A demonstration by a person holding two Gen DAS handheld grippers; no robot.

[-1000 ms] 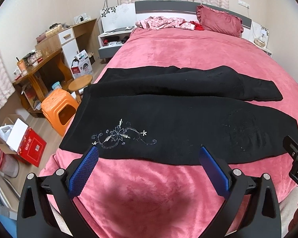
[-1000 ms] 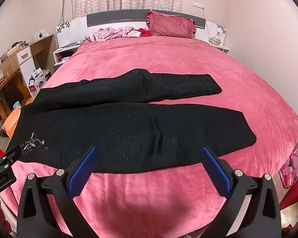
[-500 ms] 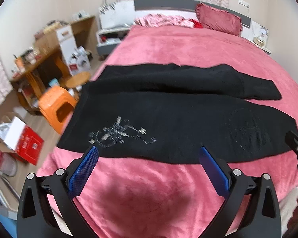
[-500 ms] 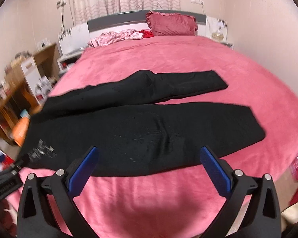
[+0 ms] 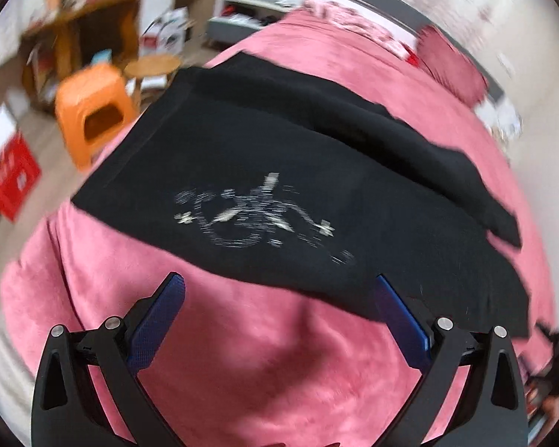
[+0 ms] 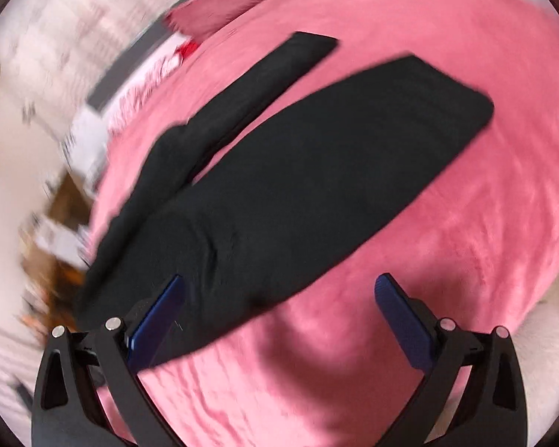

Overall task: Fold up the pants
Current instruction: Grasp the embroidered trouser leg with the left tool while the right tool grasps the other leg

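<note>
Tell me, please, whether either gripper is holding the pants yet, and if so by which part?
Neither. The left gripper and right gripper are both open over the bed, with the pants lying ungrasped.

I saw a bed (image 5: 264, 380) covered by a pink blanket (image 6: 466, 246). Black pants (image 5: 279, 171) lay spread flat directly on the blanket, both legs stretched out and apart at the ends. A dark red pillow (image 6: 220, 7) and a pink garment (image 5: 354, 24) lay at the head end; blur hid finer detail.
</note>
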